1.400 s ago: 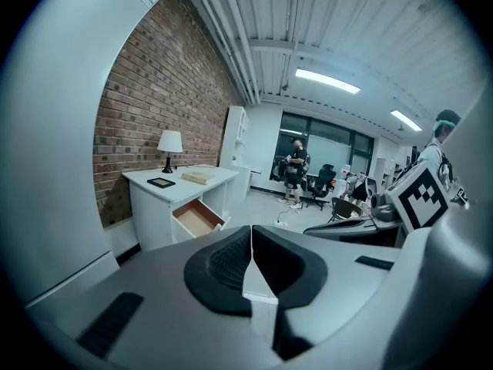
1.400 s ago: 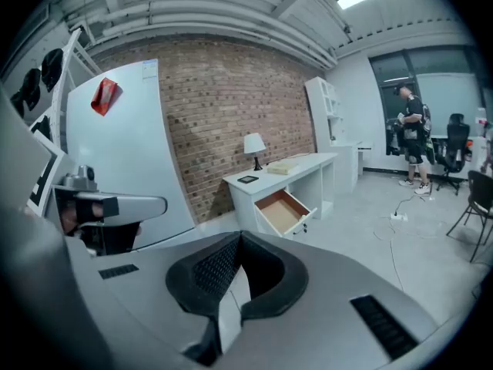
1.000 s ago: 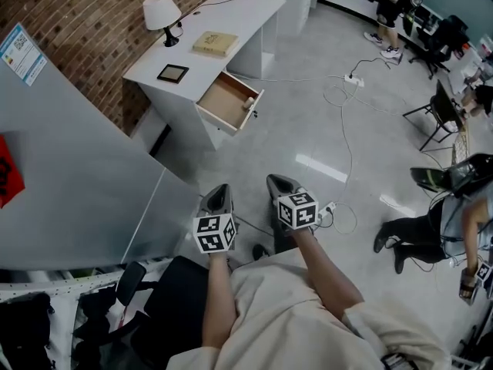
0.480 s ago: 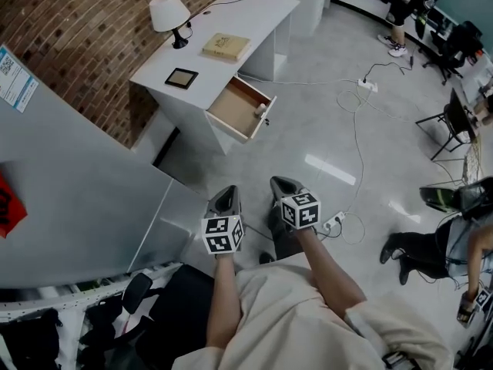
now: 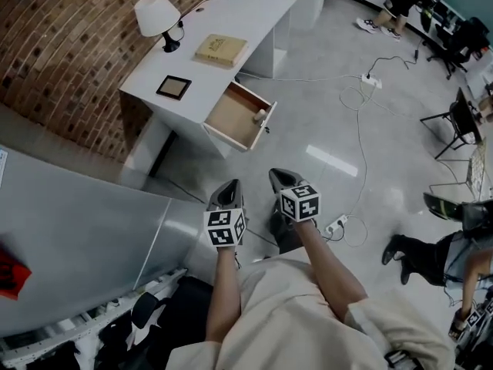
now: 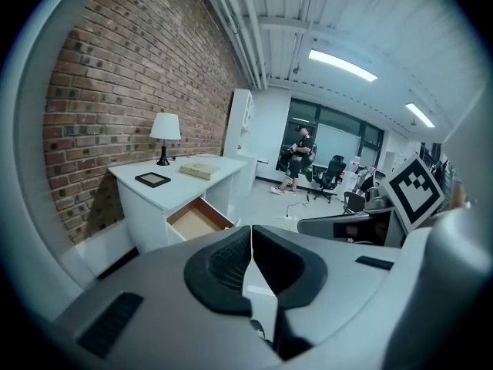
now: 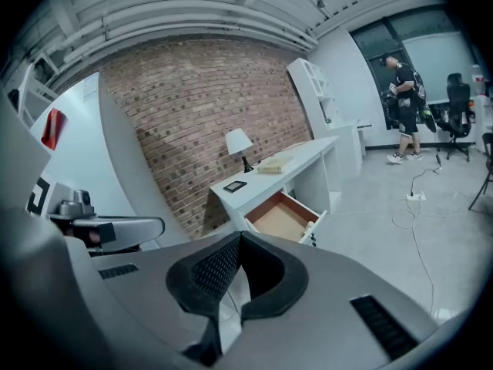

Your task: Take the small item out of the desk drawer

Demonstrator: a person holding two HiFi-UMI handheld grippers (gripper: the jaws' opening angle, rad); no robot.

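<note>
A white desk (image 5: 202,68) stands against the brick wall, and its wooden drawer (image 5: 235,114) is pulled open. A small pale item (image 5: 260,116) lies at the drawer's front right corner. Both grippers are held low in front of the person, well short of the desk. My left gripper (image 5: 229,186) is shut with nothing between its jaws, and so is my right gripper (image 5: 279,177). In the left gripper view the drawer (image 6: 196,220) shows beyond the closed left gripper (image 6: 251,231). The right gripper view has the drawer (image 7: 282,216) and the item (image 7: 310,226) past the right gripper (image 7: 240,239).
On the desk stand a lamp (image 5: 154,14), a book (image 5: 219,50) and a small dark frame (image 5: 174,87). A grey partition (image 5: 77,230) rises at the left. Cables (image 5: 358,106) and a power strip (image 5: 336,223) lie on the floor at the right, near a seated person (image 5: 454,253).
The desk and open drawer have shifted a little lower and nearer in the head view as the person moves. Both grippers stay shut and side by side.
</note>
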